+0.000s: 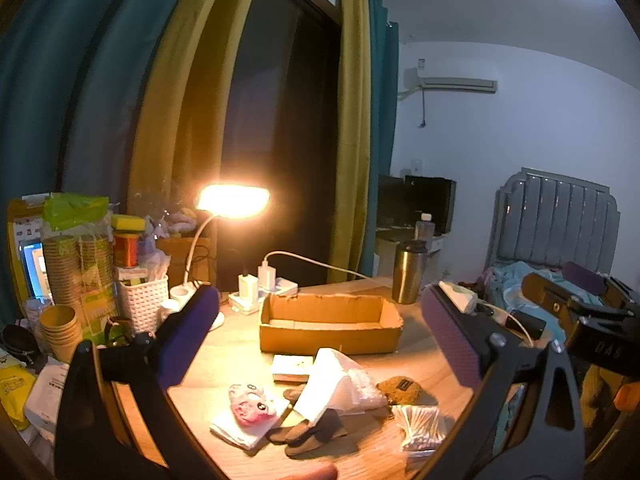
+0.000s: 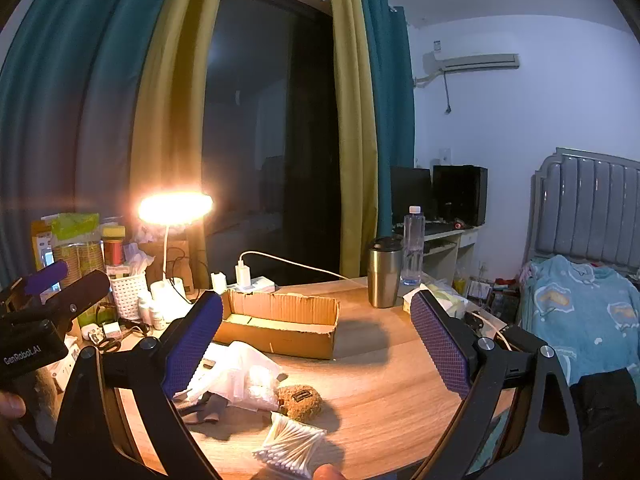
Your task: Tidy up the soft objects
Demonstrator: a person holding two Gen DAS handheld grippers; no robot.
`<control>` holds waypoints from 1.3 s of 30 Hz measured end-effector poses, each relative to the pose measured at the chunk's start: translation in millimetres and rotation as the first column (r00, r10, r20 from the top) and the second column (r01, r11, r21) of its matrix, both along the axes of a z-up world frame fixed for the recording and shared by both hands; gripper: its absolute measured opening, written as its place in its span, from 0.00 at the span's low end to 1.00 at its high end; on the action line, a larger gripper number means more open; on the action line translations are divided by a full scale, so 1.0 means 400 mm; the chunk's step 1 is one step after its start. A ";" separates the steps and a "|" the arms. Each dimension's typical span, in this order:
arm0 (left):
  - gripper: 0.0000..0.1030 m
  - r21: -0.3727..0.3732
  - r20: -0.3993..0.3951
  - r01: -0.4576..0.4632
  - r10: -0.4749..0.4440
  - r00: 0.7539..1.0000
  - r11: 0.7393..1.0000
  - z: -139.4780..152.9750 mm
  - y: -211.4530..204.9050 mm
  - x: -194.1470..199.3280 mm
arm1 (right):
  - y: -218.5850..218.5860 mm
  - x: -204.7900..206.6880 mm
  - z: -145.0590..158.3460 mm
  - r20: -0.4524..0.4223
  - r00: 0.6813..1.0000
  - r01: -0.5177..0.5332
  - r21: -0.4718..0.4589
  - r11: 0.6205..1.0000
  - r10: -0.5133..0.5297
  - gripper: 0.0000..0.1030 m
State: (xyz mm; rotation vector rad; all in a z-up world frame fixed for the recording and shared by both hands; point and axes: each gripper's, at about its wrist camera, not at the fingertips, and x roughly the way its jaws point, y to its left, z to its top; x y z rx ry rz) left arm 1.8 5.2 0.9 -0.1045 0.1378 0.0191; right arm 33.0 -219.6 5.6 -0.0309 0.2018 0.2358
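Note:
An open, empty cardboard box (image 1: 330, 326) stands mid-table; it also shows in the right wrist view (image 2: 280, 326). In front of it lie soft things: a pink plush (image 1: 252, 400) on a white folded cloth (image 1: 240, 426), dark brown gloves (image 1: 306, 432), a white plastic bag (image 1: 334, 384) (image 2: 240, 376), a brown fuzzy pouch (image 1: 400, 390) (image 2: 300, 400) and a pack of cotton swabs (image 1: 422, 426) (image 2: 290, 446). My left gripper (image 1: 320, 332) is open and empty above them. My right gripper (image 2: 316, 344) is open and empty, over the table's right part.
A lit desk lamp (image 1: 234, 200), a power strip with chargers (image 1: 262, 286), a steel tumbler (image 1: 408, 272), a white basket (image 1: 142, 300) and stacked paper cups (image 1: 60, 330) crowd the back and left. A bed (image 2: 580, 312) is at right.

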 end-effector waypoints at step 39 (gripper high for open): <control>0.99 0.011 -0.001 0.004 -0.004 1.000 1.000 -0.004 -0.008 -0.004 | 0.009 -0.004 -0.001 -0.003 1.000 -0.005 -0.008 1.000 0.005 0.94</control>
